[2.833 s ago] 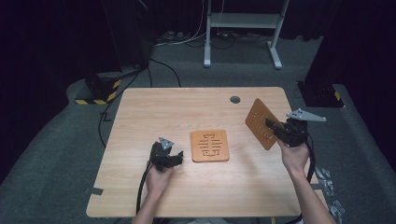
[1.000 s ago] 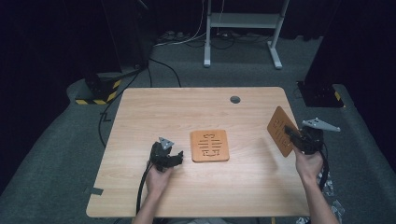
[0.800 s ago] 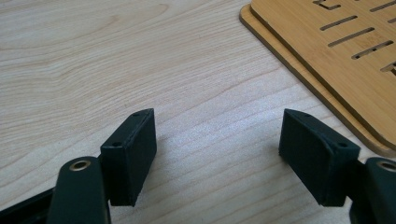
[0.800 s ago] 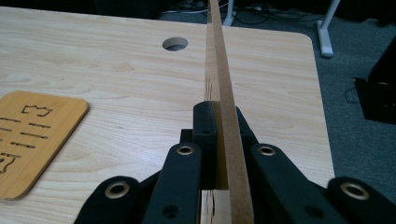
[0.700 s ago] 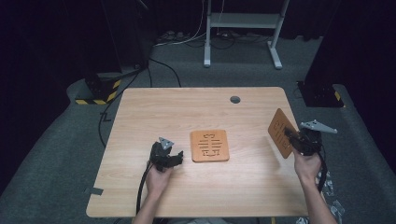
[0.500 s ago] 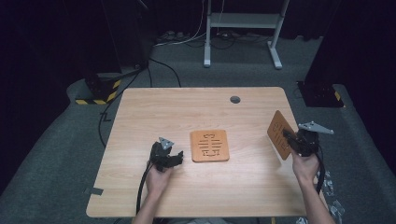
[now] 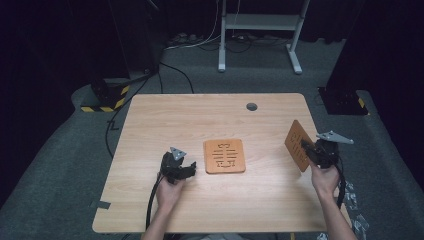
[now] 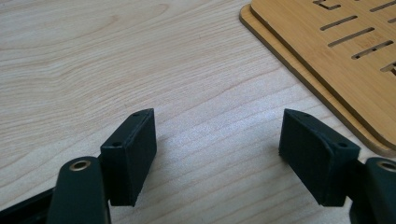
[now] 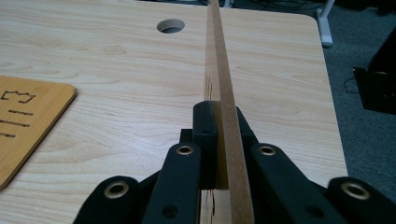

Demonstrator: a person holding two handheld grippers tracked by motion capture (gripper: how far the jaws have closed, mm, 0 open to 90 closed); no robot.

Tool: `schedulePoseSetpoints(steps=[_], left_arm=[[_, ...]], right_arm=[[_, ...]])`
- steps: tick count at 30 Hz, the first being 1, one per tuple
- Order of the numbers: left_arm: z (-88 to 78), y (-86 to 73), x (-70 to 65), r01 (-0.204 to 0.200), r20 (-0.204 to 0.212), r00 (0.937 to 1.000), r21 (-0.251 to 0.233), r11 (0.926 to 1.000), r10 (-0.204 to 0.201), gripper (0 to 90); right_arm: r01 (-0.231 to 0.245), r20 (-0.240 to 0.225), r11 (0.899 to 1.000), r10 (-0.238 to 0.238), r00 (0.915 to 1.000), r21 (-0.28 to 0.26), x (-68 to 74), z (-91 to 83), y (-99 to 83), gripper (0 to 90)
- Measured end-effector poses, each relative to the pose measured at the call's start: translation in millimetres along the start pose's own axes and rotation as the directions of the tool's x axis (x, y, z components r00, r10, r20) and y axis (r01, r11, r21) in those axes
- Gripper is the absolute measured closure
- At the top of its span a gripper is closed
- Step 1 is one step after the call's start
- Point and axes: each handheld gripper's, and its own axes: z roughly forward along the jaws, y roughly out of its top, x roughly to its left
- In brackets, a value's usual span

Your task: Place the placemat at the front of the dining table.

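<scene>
A: Quick pass. Your right gripper [image 7: 311,148] is clamped on a thin bamboo board [image 7: 298,145], slotted cutouts in it, held on edge above the right edge of the table [image 7: 150,130]. Confirm?

B: Confirmed. In the right gripper view your right gripper [image 9: 219,140] has both jaws pressed flat on the board [image 9: 219,74], one on each face, no gap. The board runs straight away from the camera, edge-on, upright, maybe a slight tilt.

A: Does it touch the table?

B: Can't tell from the high view. It looks lifted, with the tabletop [image 9: 116,70] below it in the right gripper view.

A: Left side?

B: Your left gripper [image 7: 186,170] sits low at the near left of the table, just left of a second bamboo board [image 7: 224,156] lying flat near the middle. Jaws point right, toward it.

A: Holding anything?

B: No. In the left gripper view your left gripper [image 8: 217,140] has its jaws standing moderately apart with bare wood [image 8: 93,60] between them. The flat board's [image 8: 336,60] corner lies just past the right jaw, apart from it. Looks like two layers stacked there, one edge showing under the other.

A: Other stuff?

B: A round cable hole [image 7: 251,106] at the far side of the table, also seen in the right gripper view [image 9: 170,25]. White metal frame legs [image 7: 260,22] on the grey floor beyond. A cable [image 7: 152,200] trails from your left gripper off the near edge.
</scene>
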Motion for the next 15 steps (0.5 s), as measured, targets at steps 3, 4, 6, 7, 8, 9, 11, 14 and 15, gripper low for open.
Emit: schedulePoseSetpoints(steps=[3, 4, 6, 7, 8, 9, 11, 14, 15], left_arm=[[0.0, 0.0, 0.0, 0.000, 0.000, 1.0000, 0.000, 1.0000, 0.000, 27.6], [0.0, 0.0, 0.0, 0.000, 0.000, 1.0000, 0.000, 1.0000, 0.000, 27.6], [0.0, 0.0, 0.0, 0.001, 0.000, 1.0000, -0.001, 1.0000, -0.001, 27.6], [0.0, 0.0, 0.0, 0.001, 0.000, 1.0000, -0.001, 1.0000, -0.001, 27.6], [0.0, 0.0, 0.0, 0.000, 0.000, 1.0000, 0.000, 1.0000, 0.000, 27.6], [0.0, 0.0, 0.0, 0.000, 0.000, 1.0000, 0.000, 1.0000, 0.000, 27.6], [0.0, 0.0, 0.0, 0.000, 0.000, 1.0000, 0.000, 1.0000, 0.000, 27.6], [0.0, 0.0, 0.0, 0.000, 0.000, 1.0000, 0.000, 1.0000, 0.000, 27.6], [0.0, 0.0, 0.0, 0.000, 0.000, 1.0000, 0.000, 1.0000, 0.000, 27.6]], right_arm=[[0.005, 0.002, 1.000, -0.005, 1.0000, 0.000, -1.0, 0.0, -0.2, 85.5], [0.007, 0.009, 1.000, -0.007, 0.9999, 0.005, -2.0, -0.1, -0.2, 84.2], [0.006, 0.015, 1.000, -0.006, 0.9999, 0.008, -2.9, -0.3, -0.5, 83.5], [0.006, 0.015, 1.000, -0.006, 0.9999, 0.008, -2.9, -0.3, -0.5, 83.5], [0.005, 0.018, 1.000, -0.005, 0.9998, 0.005, -4.5, -0.3, -0.5, 83.2], [0.005, 0.020, 1.000, -0.005, 0.9998, 0.009, -4.8, -0.6, -0.3, 82.9], [0.009, 0.028, 1.000, -0.009, 0.9996, 0.015, -5.6, -0.9, 0.0, 82.2], [0.012, 0.036, 1.000, -0.013, 0.9993, 0.019, -7.1, -0.8, 0.3, 81.0], [0.012, 0.036, 1.000, -0.013, 0.9993, 0.019, -7.1, -0.8, 0.3, 81.0]])
